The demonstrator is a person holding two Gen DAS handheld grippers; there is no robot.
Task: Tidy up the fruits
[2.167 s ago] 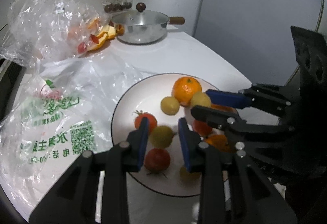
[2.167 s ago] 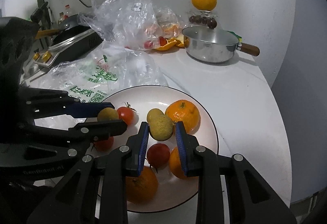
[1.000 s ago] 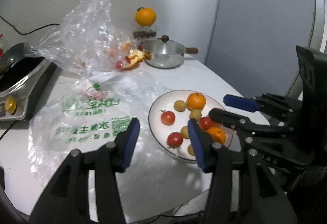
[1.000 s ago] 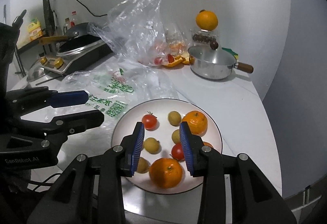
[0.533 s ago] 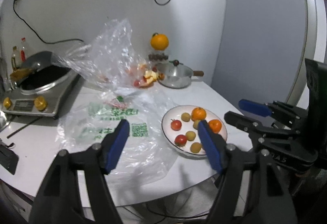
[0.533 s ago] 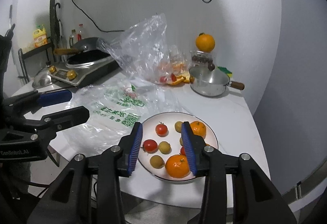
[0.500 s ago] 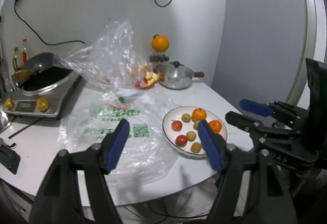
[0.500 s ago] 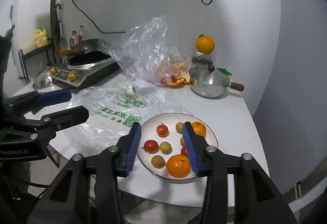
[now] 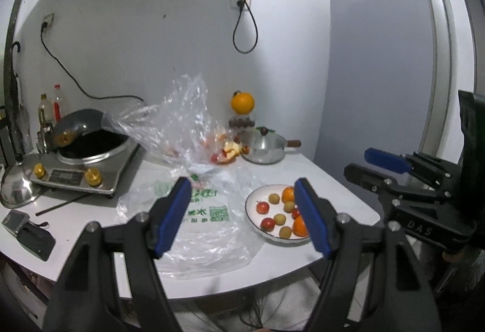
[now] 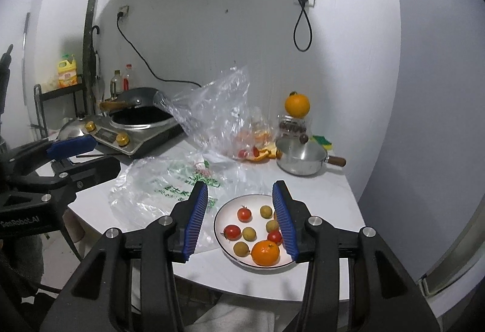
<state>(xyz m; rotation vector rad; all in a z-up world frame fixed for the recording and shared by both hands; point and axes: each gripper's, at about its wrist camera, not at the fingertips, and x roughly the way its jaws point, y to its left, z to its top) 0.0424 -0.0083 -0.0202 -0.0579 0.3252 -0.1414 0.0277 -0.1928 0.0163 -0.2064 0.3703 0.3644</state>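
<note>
A white plate (image 9: 253, 212) (image 10: 222, 236) sits near the table's front right edge. It holds two oranges (image 10: 265, 252), red tomatoes (image 10: 244, 214) and several small yellow-green fruits (image 10: 249, 233). My left gripper (image 9: 242, 218) is open and empty, well back from the table. It also shows at the left of the right wrist view (image 10: 88, 156). My right gripper (image 10: 241, 221) is open and empty, held back above the table's front edge. It also shows at the right of the left wrist view (image 9: 366, 165).
Clear plastic bags (image 9: 197, 210) lie left of the plate; one standing bag (image 10: 218, 120) holds fruit and peel. A steel pot (image 10: 300, 161), an orange on a jar (image 10: 297, 104), a wok on a cooker (image 9: 88, 159), a lid (image 9: 16, 189) and a dark device (image 9: 27, 233) are around.
Both grippers let go of the small yellow-green fruits on the plate, opened, and pulled far back and up from the table. The plate now looks small and distant.
</note>
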